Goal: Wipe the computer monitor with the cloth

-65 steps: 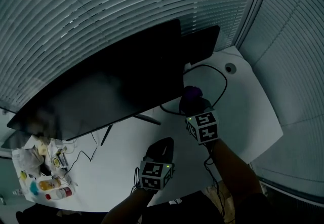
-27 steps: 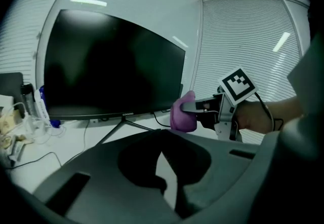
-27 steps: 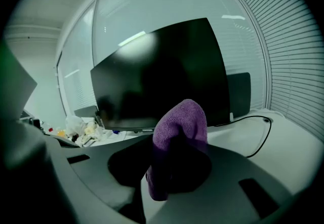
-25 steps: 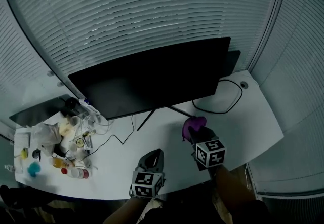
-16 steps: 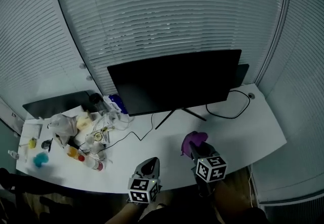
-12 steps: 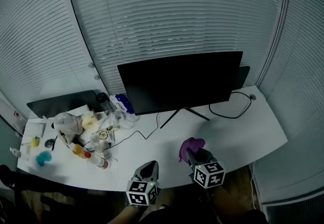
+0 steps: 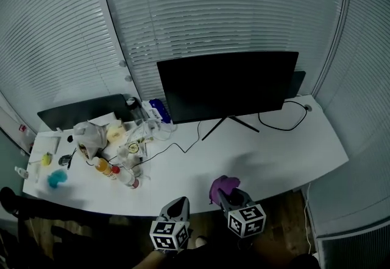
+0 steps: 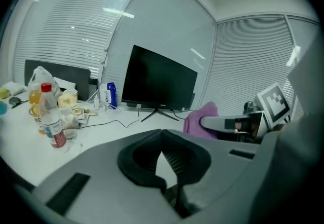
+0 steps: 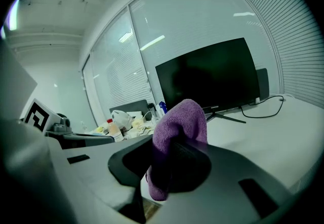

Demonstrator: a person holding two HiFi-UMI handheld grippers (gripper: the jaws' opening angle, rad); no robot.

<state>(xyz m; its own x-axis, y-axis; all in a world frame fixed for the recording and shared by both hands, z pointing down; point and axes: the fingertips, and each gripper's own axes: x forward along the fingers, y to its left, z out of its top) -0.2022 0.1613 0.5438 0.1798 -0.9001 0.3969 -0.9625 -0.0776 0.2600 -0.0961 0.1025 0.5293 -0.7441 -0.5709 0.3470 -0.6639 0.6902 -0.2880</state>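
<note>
Gripped soft, limp purple cloth [image 9: 182,116] bunched in right tongs [image 9: 169,153]; held left tongs [image 8: 163,139] closed, empty. Judged mid-fold pinch safest against slipping.

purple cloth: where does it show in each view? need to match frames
Head view: purple cloth, bottom centre.
Left gripper view: right of centre.
Right gripper view: centre, gripped between the jaws.
Shared landmark: black monitor, behind the cloth in all three.

left hand-held gripper [image 7: 181,202] closed, right [image 7: 223,193] clamped
</note>
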